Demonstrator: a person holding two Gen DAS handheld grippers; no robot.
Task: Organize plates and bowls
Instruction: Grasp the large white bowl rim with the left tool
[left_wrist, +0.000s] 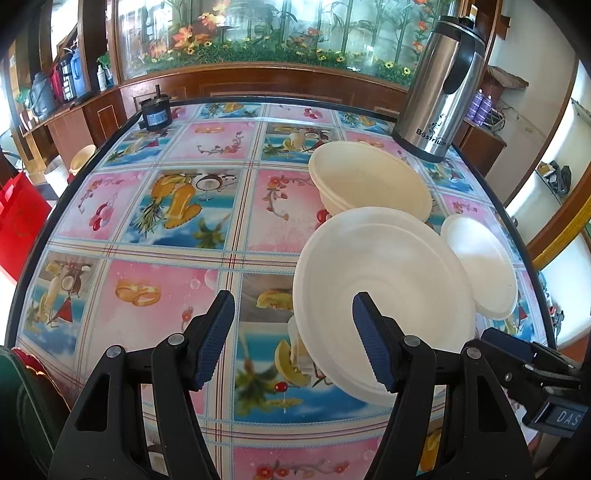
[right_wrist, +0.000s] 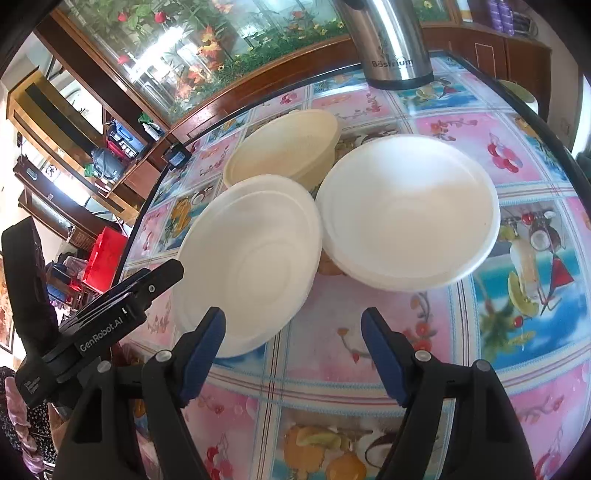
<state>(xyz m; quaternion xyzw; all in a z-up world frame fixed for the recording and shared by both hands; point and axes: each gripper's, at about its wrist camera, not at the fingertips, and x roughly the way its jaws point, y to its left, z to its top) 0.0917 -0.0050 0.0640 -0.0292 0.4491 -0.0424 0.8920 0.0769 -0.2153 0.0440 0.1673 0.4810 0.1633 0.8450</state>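
Three dish groups cluster at table's (left_wrist: 147, 221) right side, touching: cream bowls (left_wrist: 369, 181) nested by flask (left_wrist: 439, 85), white plate (left_wrist: 384, 295) tilted at front, white dish (left_wrist: 480, 266) beside. Sorting seems partly done; plate looks unstacked. Matte, pale, thin-rimmed ware. Left gripper (left_wrist: 293, 341) spread, empty; right gripper (right_wrist: 293, 354) spread, empty.

Black grippers (left_wrist: 293, 341) — ribbed blue pads (left_wrist: 216, 341); silver screws.

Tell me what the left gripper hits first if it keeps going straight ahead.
Likely the near white bowl. The open left gripper has its right finger already over the bowl's rim, its left finger over bare tablecloth. Depth is unclear.
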